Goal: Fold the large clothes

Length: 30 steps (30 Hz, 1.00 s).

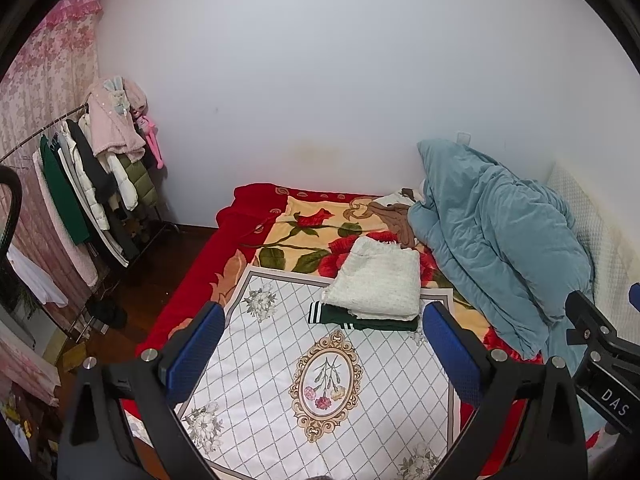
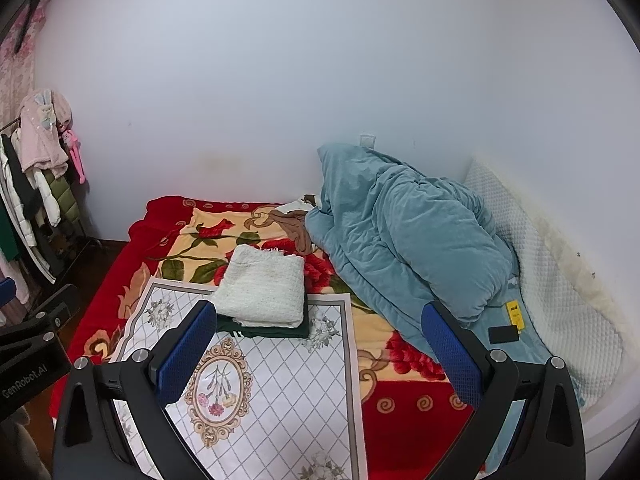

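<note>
On the bed, a red floral blanket (image 1: 276, 240) covers the mattress, and a white diamond-patterned mat (image 1: 280, 360) with an oval flower medallion lies flat over it. No containers in view; the mat serves as the carrying surface.

At the mat's far edge sits a stack of two folded garments: a cream knit sweater (image 1: 378, 280) on top, a dark green garment with white stripes (image 1: 340, 318) beneath, its striped cuff poking out on the left side. Stack overlaps the far edge of the mat, partly onto the blanket.

Left gripper (image 1: 324, 360): blue-padded fingers spread wide, holding nothing, above the mat. The stack lies ahead of the fingertips, apart from them, toward the right finger.

Right gripper (image 2: 320, 356): fingers likewise spread wide, holding nothing. The stack lies just beyond the left fingertip; contact cannot be judged.

Near the bed's far right corner: a teal quilt (image 1: 496, 240) heaped up, a brown garment (image 1: 394, 216) crumpled at its left. A clothes rack (image 1: 80, 184) with hanging coats stands off the bed's left side.
</note>
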Each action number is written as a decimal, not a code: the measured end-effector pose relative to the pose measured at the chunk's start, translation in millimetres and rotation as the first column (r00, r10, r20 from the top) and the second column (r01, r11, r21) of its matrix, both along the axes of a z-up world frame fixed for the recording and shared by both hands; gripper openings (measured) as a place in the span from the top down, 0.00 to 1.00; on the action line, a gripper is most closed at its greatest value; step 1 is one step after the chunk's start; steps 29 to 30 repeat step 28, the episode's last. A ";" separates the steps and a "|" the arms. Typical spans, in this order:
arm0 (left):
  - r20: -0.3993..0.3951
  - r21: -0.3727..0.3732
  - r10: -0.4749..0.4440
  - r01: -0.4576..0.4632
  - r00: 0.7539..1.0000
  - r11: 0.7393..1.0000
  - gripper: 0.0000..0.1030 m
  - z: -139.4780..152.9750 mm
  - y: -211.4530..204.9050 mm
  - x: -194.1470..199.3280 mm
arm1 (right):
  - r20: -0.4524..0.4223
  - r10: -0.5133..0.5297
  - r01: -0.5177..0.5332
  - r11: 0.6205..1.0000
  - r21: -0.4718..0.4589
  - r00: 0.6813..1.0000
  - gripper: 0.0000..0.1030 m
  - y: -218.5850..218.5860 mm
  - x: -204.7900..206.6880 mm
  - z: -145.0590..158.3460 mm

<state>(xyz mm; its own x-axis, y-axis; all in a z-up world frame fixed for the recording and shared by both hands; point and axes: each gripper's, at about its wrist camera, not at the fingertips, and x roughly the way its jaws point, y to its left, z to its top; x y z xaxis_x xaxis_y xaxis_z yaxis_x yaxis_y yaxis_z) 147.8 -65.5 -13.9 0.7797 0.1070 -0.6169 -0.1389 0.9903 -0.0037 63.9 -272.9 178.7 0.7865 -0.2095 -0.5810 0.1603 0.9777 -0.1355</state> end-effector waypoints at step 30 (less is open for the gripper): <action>0.011 0.000 0.008 -0.008 1.000 1.000 0.02 -1.8 1.1 -10.8 | 0.007 0.014 -0.014 1.000 0.005 1.000 0.00 -0.5 1.9 0.4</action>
